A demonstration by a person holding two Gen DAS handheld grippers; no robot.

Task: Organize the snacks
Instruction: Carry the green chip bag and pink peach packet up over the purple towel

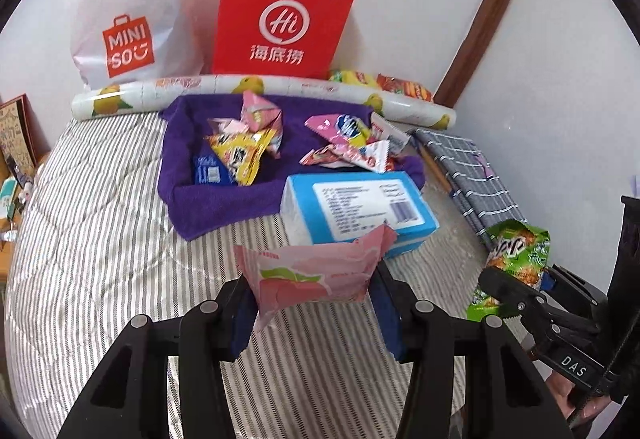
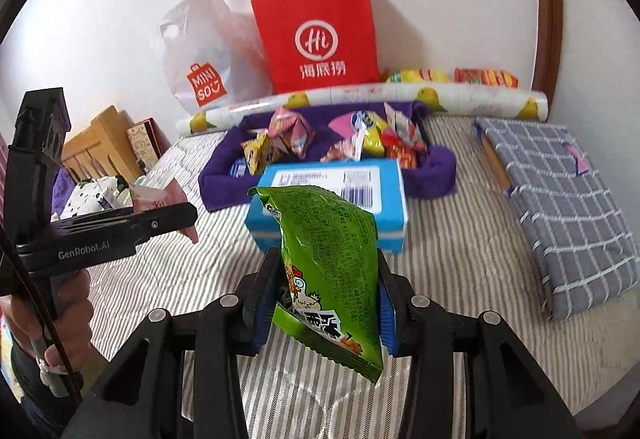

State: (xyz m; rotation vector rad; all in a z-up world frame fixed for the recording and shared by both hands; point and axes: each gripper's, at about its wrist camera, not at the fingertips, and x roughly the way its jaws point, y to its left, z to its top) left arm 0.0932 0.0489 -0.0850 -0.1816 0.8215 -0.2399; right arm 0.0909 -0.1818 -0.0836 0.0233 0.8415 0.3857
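The pink packet [image 1: 316, 275] is clamped in the left tool [image 1: 314, 303], the green packet [image 2: 332, 279] in the right tool [image 2: 324, 303], both above the striped bed [image 1: 100, 239], near the blue box [image 1: 356, 207]. Each is pinched by its slippery, puffy wrapper; a tilt could let it slide out before reaching the purple tray [image 1: 224, 207] beyond

Bare striped bedspread [image 2: 460, 239] ahead; blue box [image 2: 320, 179] before the snack-filled purple towel [image 2: 440, 167].

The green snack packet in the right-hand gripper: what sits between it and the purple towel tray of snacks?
A blue-and-white tissue box lies on the striped bedcover between them, seen in the right wrist view.
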